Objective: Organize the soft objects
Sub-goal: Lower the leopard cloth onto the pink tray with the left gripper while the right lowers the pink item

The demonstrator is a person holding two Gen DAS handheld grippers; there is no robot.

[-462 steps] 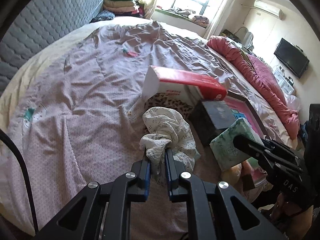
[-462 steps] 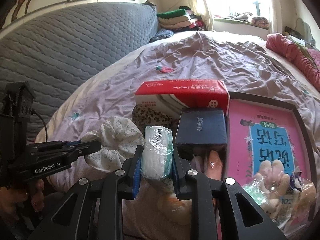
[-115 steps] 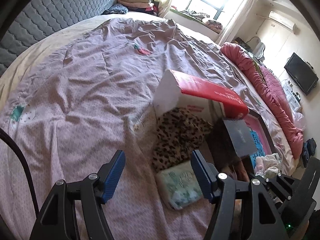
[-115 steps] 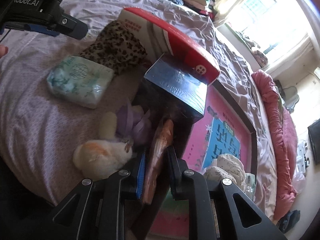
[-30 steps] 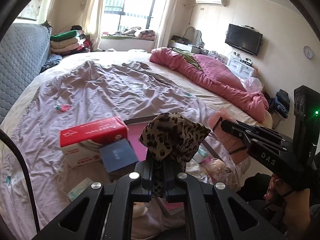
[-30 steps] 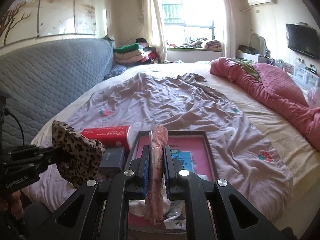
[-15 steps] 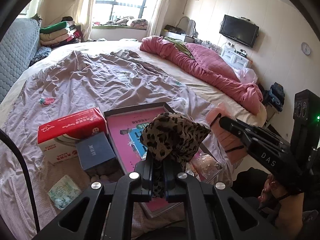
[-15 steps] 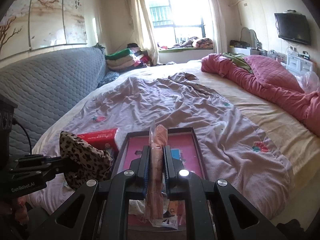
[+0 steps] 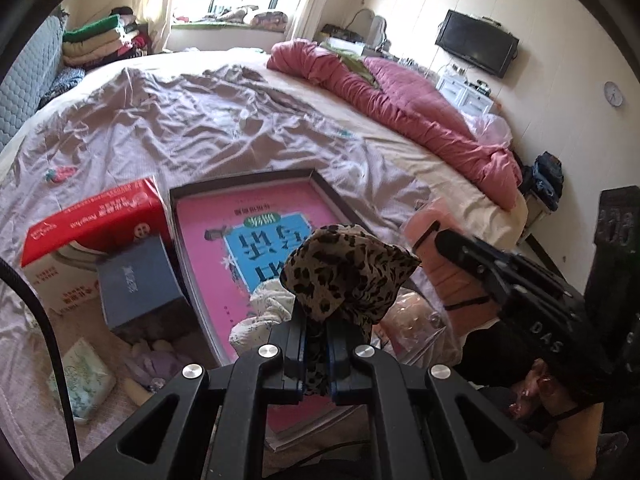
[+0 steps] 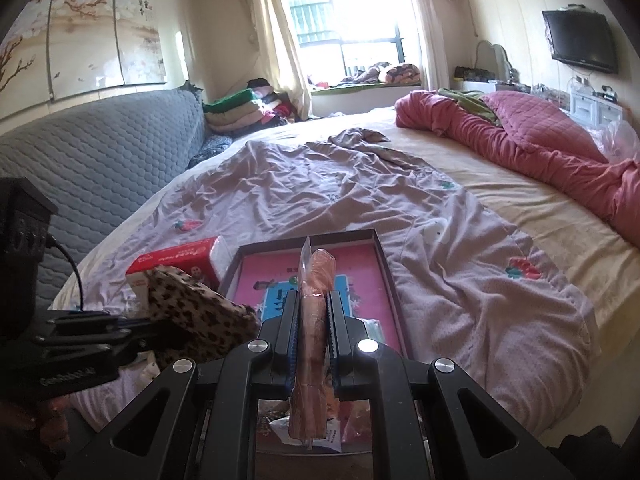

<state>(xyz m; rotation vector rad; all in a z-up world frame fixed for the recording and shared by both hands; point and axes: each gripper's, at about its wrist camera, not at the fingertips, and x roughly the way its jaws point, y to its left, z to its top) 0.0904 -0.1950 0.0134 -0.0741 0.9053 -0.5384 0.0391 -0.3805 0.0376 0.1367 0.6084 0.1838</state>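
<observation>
Our left gripper tilted downward, clamped on the leopard-print cloth above the pink tray, our right gripper angled lower, pinching the peach packet upright over that tray.

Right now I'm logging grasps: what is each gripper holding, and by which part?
Left gripper: leopard-print cloth, pinched at its lower bunched end. Right gripper: pink plastic-wrapped packet, clamped across its middle.
</observation>
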